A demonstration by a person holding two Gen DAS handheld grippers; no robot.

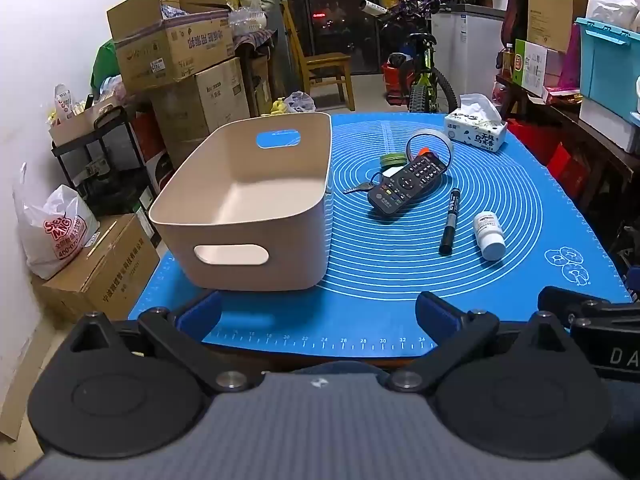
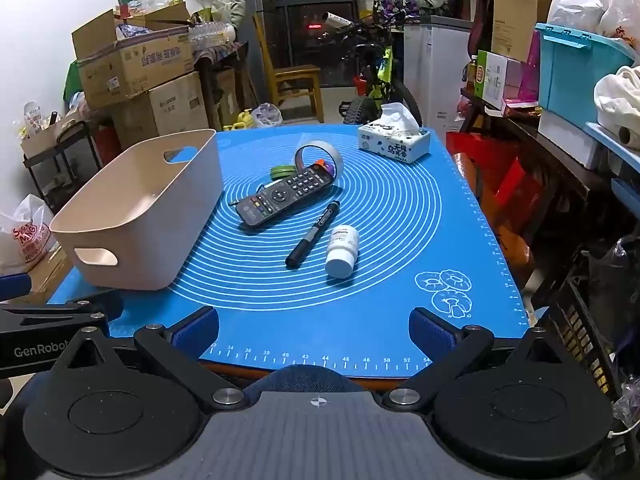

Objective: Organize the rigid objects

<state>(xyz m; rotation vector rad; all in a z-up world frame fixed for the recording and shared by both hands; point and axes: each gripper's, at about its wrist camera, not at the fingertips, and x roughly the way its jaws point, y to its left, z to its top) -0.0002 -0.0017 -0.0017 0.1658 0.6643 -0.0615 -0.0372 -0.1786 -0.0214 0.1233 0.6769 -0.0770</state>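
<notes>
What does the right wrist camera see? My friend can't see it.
An empty beige bin sits left on a blue mat; a remote, marker and white bottle lie beside it. The gripper waits, jaws open.

Left gripper [image 1: 318, 314], right gripper [image 2: 314, 326]: jaws wide, angled downward

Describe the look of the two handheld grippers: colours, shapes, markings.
Both match. The left gripper and the right gripper each have a grey ribbed body, two round black discs, black angled link arms with silver pivot pins, and fingers tipped with blue pads. A small crosshair mark sits on each body. White "GenRobot" lettering shows on the left gripper's side in the right view.
</notes>
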